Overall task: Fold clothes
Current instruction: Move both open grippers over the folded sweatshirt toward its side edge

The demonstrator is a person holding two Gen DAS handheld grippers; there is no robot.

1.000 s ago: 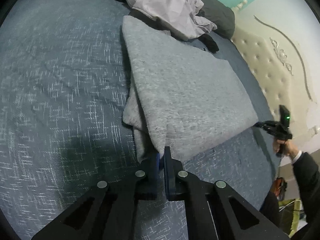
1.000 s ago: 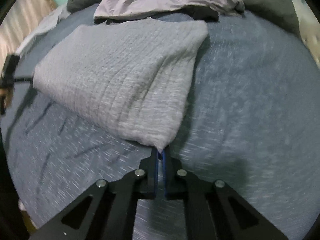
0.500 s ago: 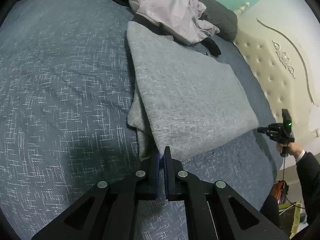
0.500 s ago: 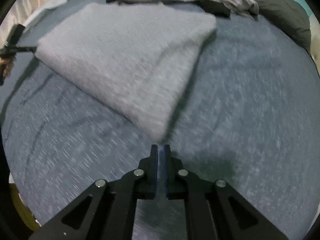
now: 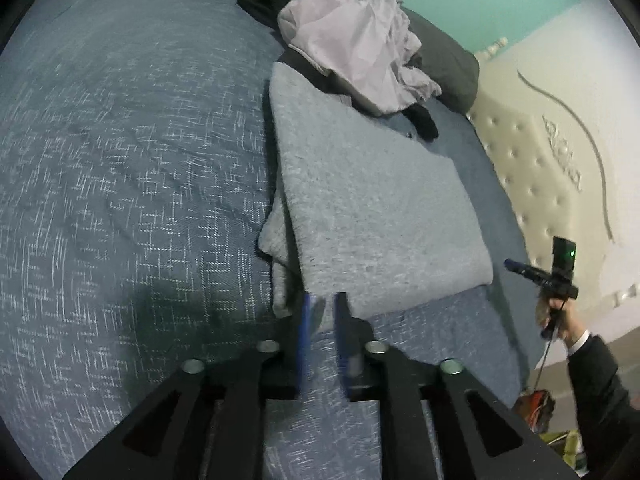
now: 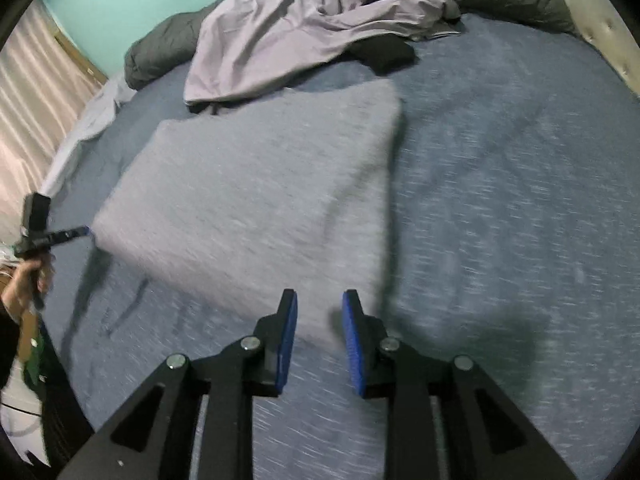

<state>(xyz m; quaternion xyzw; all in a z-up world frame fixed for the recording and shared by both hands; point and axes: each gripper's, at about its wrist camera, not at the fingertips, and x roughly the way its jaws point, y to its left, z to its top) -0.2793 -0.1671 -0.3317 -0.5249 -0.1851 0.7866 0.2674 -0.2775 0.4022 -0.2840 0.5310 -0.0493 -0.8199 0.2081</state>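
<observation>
One folded grey sweater point(image 5: 380, 216), a fuzzy knit rectangle, lies flat on the blue woven bedspread point(image 5: 120, 168); its lower layers are partly hidden. Left gripper point(image 5: 322, 308) and right gripper point(image 6: 320, 312) hover at its near corners, jaws parted, empty. Beyond lies one crumpled lilac garment point(image 6: 288, 36).

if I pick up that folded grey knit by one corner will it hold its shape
Probably not. The grey knit looks soft and thick, so it would likely droop and unfold. A loose layer already pokes out along its left edge. Its fuzzy surface should grip the pads rather than slip.
</observation>
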